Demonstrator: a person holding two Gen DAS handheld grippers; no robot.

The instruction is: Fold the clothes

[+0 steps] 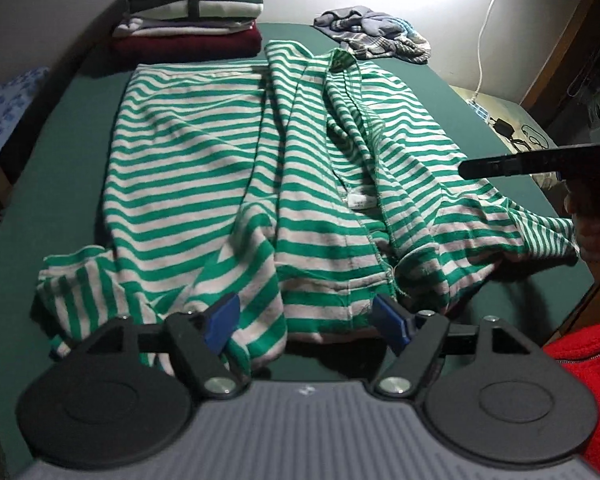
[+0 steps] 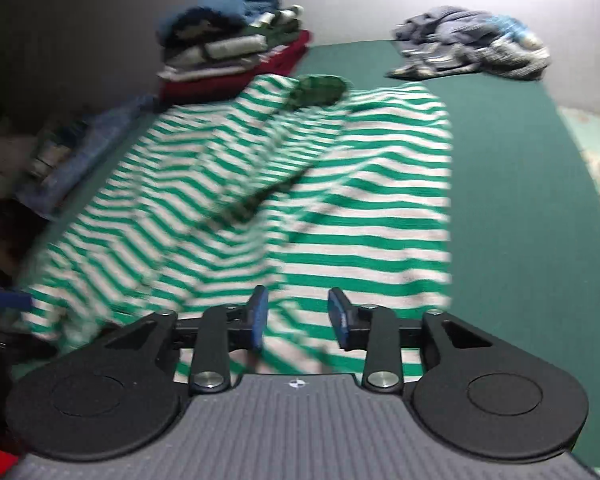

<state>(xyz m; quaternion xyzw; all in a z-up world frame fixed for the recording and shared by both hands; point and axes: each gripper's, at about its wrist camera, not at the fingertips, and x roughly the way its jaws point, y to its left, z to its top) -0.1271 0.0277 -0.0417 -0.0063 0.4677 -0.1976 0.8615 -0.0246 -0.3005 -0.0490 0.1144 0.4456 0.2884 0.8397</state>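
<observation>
While folded stack (image 1: 192, 8) sits far ahead, striped shirt (image 1: 236, 184) lies rumpled, half-folded, just beyond left gripper (image 1: 302, 320) and right gripper (image 2: 298, 318); both released, empty. Unfolded heap (image 1: 374, 36) awaits.

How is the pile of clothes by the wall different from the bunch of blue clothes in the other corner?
The pile by the wall is folded flat and stacked in neat layers; the blue bunch is crumpled in a loose heap. The stack stands tall, while the bunch lies low and spread out. The stack mixes dark red, white and blue pieces; the bunch is mostly bluish and checked. Both sit at the far end of the green surface, beyond the striped shirt.
</observation>
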